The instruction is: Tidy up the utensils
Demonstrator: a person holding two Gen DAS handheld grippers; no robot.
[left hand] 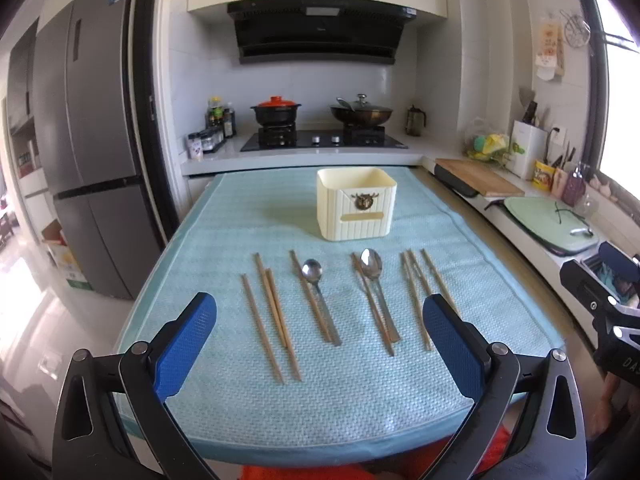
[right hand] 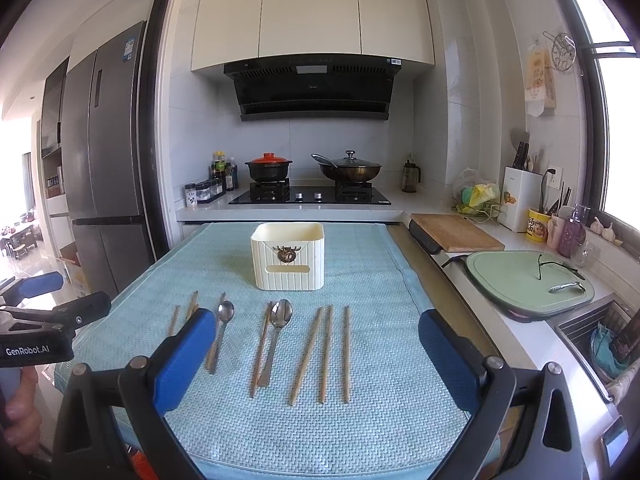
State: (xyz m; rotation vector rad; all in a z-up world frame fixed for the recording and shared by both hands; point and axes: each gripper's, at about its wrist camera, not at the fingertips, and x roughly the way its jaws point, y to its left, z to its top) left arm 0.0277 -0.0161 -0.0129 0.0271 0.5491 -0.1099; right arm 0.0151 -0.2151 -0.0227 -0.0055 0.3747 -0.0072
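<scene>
A cream utensil holder (left hand: 356, 203) (right hand: 288, 255) stands at the back middle of a light blue mat (left hand: 320, 400) (right hand: 360, 420). In front of it lie several wooden chopsticks (left hand: 276, 320) (right hand: 325, 354) and two metal spoons (left hand: 320, 300) (left hand: 376, 288) (right hand: 276, 336) (right hand: 222, 330) in a row. My left gripper (left hand: 320, 312) hovers open above the near part of the row, nothing between its blue pads. My right gripper (right hand: 316, 328) is open too, above the right half of the row. The right gripper's body (left hand: 600, 300) shows at the right edge of the left view.
Behind the table is a counter with a stove (right hand: 310, 196), a red-lidded pot (right hand: 268, 166) and a wok (right hand: 348, 170). A wooden cutting board (right hand: 456, 232), green tray (right hand: 528, 280) and sink (right hand: 600, 344) run along the right. A fridge (left hand: 88, 160) stands left.
</scene>
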